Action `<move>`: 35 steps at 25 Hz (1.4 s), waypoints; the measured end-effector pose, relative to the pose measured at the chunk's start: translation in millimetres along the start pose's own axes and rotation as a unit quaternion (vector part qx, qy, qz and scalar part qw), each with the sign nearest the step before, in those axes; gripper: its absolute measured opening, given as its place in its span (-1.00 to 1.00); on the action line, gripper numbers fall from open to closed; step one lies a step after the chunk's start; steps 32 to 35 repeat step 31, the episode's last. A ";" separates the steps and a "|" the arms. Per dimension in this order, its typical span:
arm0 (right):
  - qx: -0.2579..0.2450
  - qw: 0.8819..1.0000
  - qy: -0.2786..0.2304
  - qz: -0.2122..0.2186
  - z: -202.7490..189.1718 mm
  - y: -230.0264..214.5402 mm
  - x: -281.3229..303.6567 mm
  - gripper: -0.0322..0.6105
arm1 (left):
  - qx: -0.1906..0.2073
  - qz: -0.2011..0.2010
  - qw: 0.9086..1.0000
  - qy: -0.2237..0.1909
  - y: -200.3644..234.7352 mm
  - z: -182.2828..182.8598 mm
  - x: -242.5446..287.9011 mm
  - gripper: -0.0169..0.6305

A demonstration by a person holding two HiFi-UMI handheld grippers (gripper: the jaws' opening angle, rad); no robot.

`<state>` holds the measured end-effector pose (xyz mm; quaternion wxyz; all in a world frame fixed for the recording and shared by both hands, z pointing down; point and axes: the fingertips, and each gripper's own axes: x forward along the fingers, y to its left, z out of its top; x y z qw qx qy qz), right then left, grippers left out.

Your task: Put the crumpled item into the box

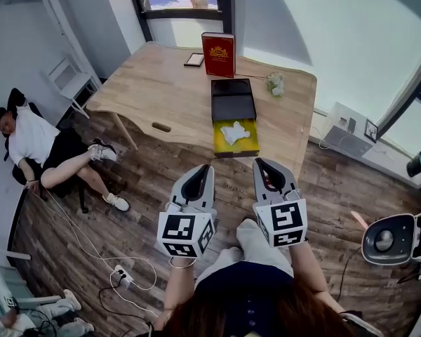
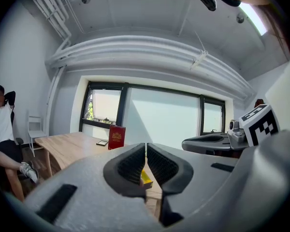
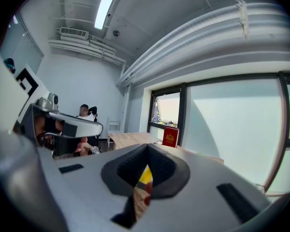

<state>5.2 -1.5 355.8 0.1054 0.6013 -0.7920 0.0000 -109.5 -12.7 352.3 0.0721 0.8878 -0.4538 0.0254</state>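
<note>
Desk point(image 1: 161, 90) box point(image 1: 248, 126) seemingly holds crumpled item point(image 1: 234, 133); head-view only.

The crumpled item point(image 1: 234, 132) is white and lies inside the open box point(image 1: 233, 102), in its yellow-lined half. The black half adjoins at 12 o'clock. The box sits flat on the worktop point(image 1: 161, 90), at its 5 o'clock edge.

Shows one wooden table point(image 1: 161, 90) at twelve o'clock. On it: one open box point(image 1: 250, 146), one crumpled white item point(image 1: 233, 132) inside, one upright red book point(image 1: 218, 55), one small dark flat device point(image 1: 194, 60), one pale bundle point(image 1: 276, 84) at one o'clock. Two grippers at six o'clock: left gripper point(image 1: 205, 167), right gripper point(image 1: 261, 161). One seated person point(image 1: 35, 142) at nine o'clock, one white chair point(image 1: 70, 79) at ten, one power strip point(image 1: 121, 276) at seven.
</note>
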 end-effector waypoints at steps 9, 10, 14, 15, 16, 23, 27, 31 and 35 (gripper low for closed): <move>-0.006 1.000 0.000 -0.003 3.6 3.9 -17.1 -0.82 | -0.008 -0.009 1.000 -0.004 -9.1 0.5 -1.3 -0.84; -0.006 1.000 -0.002 -0.003 4.2 3.3 -18.4 -0.82 | -0.007 -0.010 1.000 -0.004 -11.2 0.4 -0.5 -0.84; -0.003 1.000 -0.014 0.000 9.1 -1.6 -25.8 -0.82 | -0.004 -0.011 1.000 -0.003 -22.7 1.7 1.0 -0.84; -0.003 1.000 -0.016 0.002 10.3 -2.4 -28.3 -0.83 | -0.003 -0.010 1.000 -0.003 -25.6 2.7 0.5 -0.84; -0.004 1.000 -0.018 0.003 11.8 -2.9 -31.0 -0.82 | -0.002 -0.009 1.000 -0.003 -28.6 3.5 -0.1 -0.84; -0.015 0.999 -0.027 0.014 18.5 -8.0 -56.4 -0.82 | -0.001 -0.005 1.000 -0.004 -56.3 6.5 -7.8 -0.84; -0.019 0.999 -0.031 0.018 20.4 -12.4 -74.8 -0.83 | 0.000 -0.002 1.000 -0.005 -74.2 7.6 -16.0 -0.84; -0.022 0.999 -0.033 0.023 17.6 -14.4 -91.9 -0.82 | 0.001 0.002 1.000 -0.007 -89.9 4.8 -24.6 -0.84; -0.022 0.999 -0.033 0.023 17.6 -14.4 -91.9 -0.82 | 0.001 0.002 1.000 -0.007 -89.9 4.8 -24.6 -0.84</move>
